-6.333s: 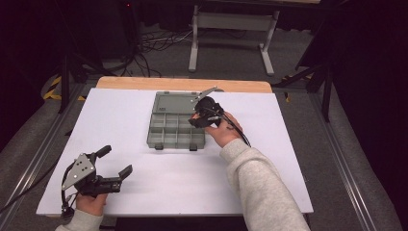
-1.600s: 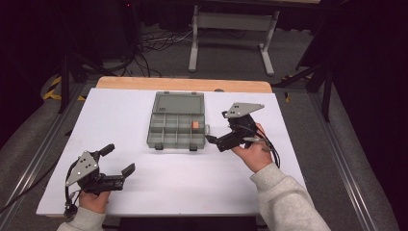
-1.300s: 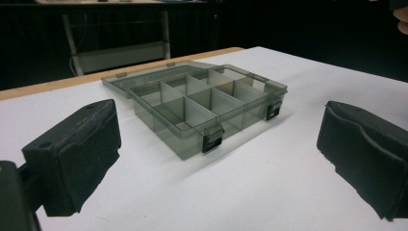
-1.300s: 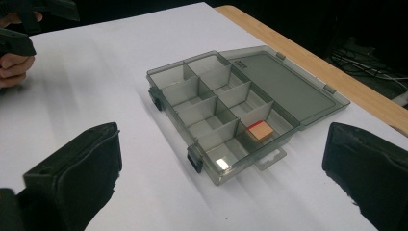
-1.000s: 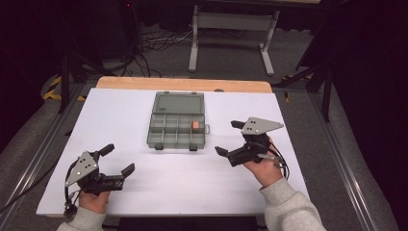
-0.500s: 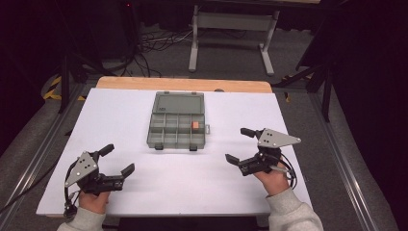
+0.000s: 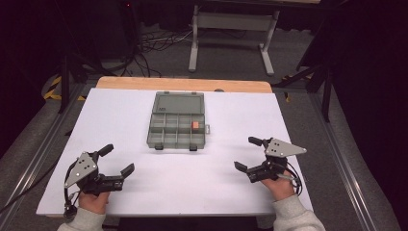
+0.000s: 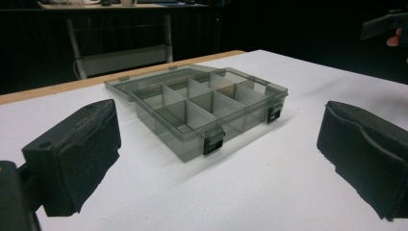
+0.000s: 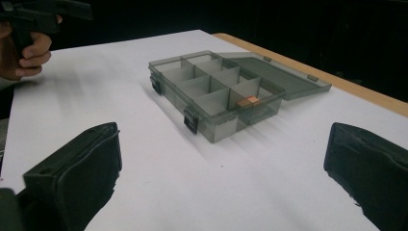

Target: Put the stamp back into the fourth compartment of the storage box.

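Open compartment box [image 7: 177, 126] sits mid-table at 12 o'clock with small orange block [image 7: 196, 125] in its 3 o'clock cell, likely light, stiff, pinch by sides; left gripper [image 7: 115, 162] and right gripper [image 7: 250, 154] jaws wide open, empty

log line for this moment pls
left gripper: open, empty, near table edge | right gripper: open, empty, right of box | organizer box: lid open | orange block: in right compartment
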The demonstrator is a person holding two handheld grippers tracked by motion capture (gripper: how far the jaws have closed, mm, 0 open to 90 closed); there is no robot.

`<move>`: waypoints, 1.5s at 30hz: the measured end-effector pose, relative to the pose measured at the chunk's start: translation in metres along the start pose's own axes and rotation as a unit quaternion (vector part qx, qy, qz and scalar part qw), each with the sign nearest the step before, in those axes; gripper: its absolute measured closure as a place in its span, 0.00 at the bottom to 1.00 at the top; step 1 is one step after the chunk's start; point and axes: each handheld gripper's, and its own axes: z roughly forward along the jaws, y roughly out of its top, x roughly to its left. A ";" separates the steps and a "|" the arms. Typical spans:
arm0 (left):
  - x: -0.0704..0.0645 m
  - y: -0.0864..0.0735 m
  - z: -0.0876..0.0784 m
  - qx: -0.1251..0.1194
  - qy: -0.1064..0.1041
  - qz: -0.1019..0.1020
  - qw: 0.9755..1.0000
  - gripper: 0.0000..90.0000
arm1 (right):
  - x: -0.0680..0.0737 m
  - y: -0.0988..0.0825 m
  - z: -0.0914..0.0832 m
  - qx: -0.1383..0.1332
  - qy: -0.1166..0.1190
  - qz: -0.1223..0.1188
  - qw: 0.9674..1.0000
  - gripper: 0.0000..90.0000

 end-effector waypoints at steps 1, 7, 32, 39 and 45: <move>0.000 0.000 0.000 0.000 0.000 0.000 1.000 0.02 | 0.000 -0.002 0.000 0.003 -0.002 0.000 1.000 0.00; 0.000 -0.001 0.001 0.000 0.000 0.000 1.000 0.02 | 0.000 -0.011 -0.003 0.007 -0.006 0.002 1.000 0.00; 0.003 -0.009 0.004 0.008 -0.005 -0.002 1.000 0.01 | 0.013 -0.049 -0.004 0.035 -0.015 0.028 0.999 0.00; 0.003 -0.011 0.005 0.010 -0.002 -0.003 1.000 0.01 | 0.013 -0.049 -0.003 0.040 -0.020 0.026 0.999 0.00; 0.003 -0.011 0.005 0.009 -0.003 -0.005 1.000 0.01 | 0.011 -0.049 -0.005 0.034 -0.020 0.033 0.999 0.00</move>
